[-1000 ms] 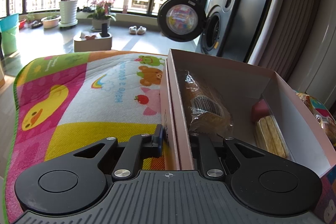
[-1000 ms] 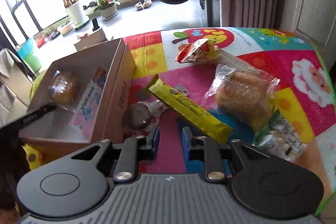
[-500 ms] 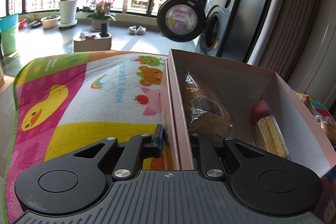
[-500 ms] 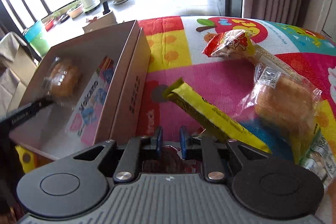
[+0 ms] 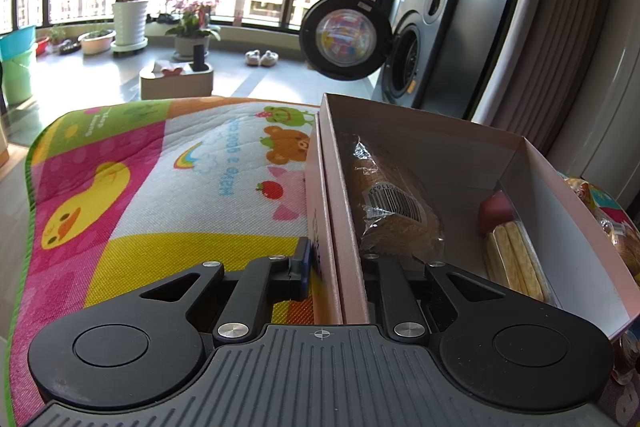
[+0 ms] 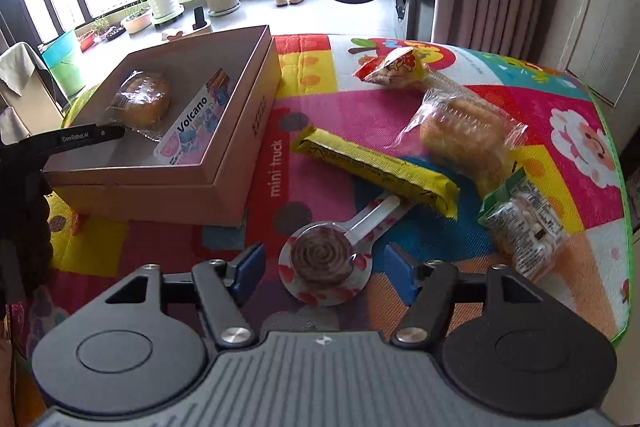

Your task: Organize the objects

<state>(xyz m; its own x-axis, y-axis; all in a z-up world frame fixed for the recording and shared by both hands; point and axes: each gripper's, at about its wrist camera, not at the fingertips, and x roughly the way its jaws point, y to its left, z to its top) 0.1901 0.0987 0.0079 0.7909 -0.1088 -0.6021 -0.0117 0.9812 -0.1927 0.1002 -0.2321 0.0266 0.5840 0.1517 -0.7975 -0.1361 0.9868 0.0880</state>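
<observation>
lollipop point(image 6: 322, 259) between spread right hand-held gripper point(image 6: 326, 265) | left hand-held gripper point(image 5: 336, 261) clamps box wall point(image 5: 340, 211)

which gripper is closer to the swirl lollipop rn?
Right. The right gripper is open with the swirl lollipop between its fingers; the left gripper clamps the box wall.

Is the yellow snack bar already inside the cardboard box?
No, the yellow snack bar lies on the play mat, beside the cardboard box.

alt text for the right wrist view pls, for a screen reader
The right gripper, jaws open, brackets a wrapped chocolate swirl lollipop on a colourful play mat. Left sits an open cardboard box holding two snacks; more wrapped snacks lie to the right.
</observation>
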